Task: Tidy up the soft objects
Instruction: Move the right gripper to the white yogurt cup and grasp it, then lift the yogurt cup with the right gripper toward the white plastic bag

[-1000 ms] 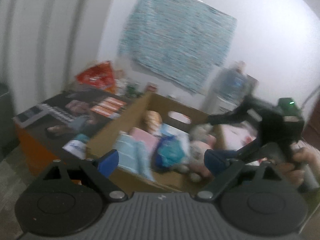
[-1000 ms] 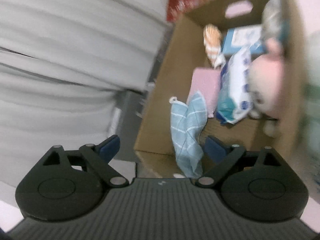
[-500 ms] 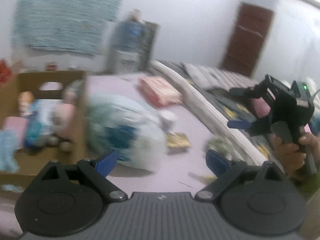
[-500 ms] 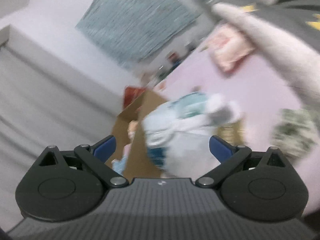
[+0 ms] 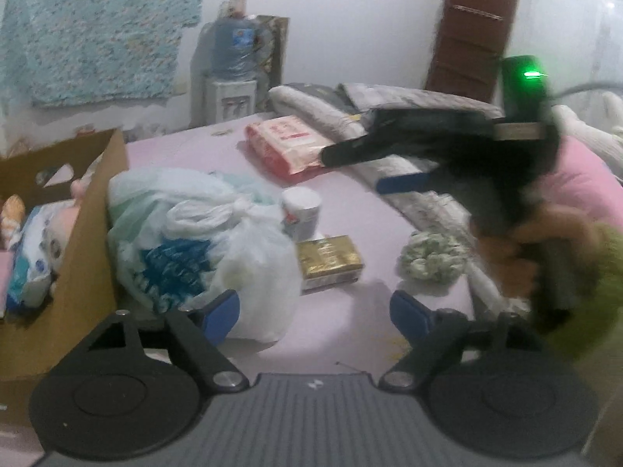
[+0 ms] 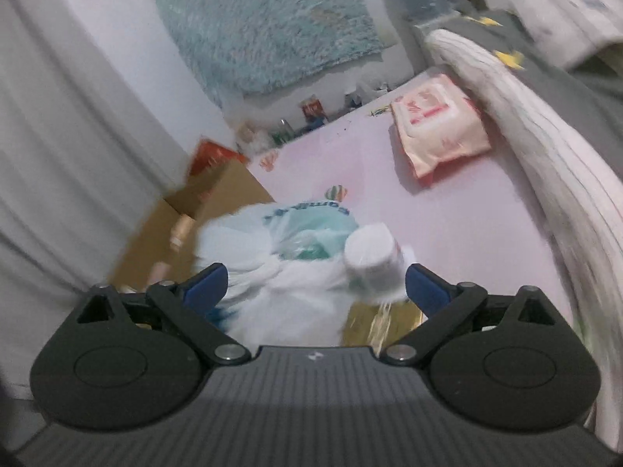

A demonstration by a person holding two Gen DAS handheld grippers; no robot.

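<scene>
A cardboard box (image 5: 93, 202) at the left holds plush toys and soft packs. Beside it on the pink bed lies a knotted white plastic bag (image 5: 202, 233), with a white jar (image 5: 301, 210), a gold pack (image 5: 329, 258) and a fluffy green-white bundle (image 5: 432, 258) to its right. My left gripper (image 5: 315, 311) hovers over the sheet near the bag, its jaws closing on nothing. A hand holds my right gripper (image 5: 358, 171) above the gold pack. In the right wrist view that gripper (image 6: 316, 286) is closing too, with the bag (image 6: 303, 241) and jar (image 6: 373, 260) lying beyond its fingers, untouched.
A pink-red tissue pack (image 5: 288, 148) lies farther back on the bed. Rolled grey-and-white bedding (image 5: 389, 116) runs along the right side. A water dispenser (image 5: 235, 74) and a brown door (image 5: 475, 27) stand against the far wall. A curtain (image 6: 58, 155) hangs left.
Both views have swung away from the cardboard box to the right, onto the bed with the bag and jar. The left jaws stand narrower than before.
</scene>
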